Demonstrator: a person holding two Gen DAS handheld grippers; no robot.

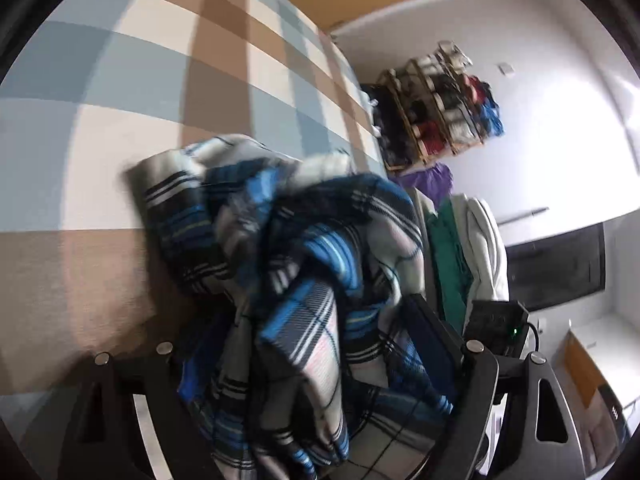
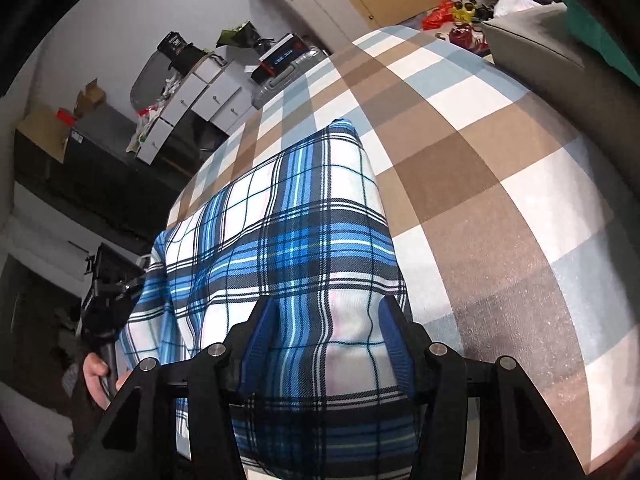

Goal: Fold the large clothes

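Two sets of black fingers meet one blue-and-white plaid woven garment [image 2: 280, 220] on the brown, blue and cream checked cloth surface [image 2: 500, 184]: left gripper [image 1: 320, 344] spread around bunched folds, right gripper [image 2: 326, 344] apart over flat fabric; pinch unclear.

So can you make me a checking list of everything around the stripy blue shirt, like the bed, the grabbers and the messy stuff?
Surface: checked cover in brown, white and grey-blue, spread flat.
Job's things: blue plaid shirt, flat in the right wrist view, bunched up in the left wrist view.
Clutter: green and white clothes piled beside the shirt.
Grippers: left gripper has shirt cloth bunched between its fingers; grip unclear. Right gripper has cloth between its blue pads; grip unclear. A hand holds the left gripper's handle.
Cables: thin dark cord at a black box with a green light.
Surroundings: shoe rack, white drawers, suitcase, cardboard boxes.
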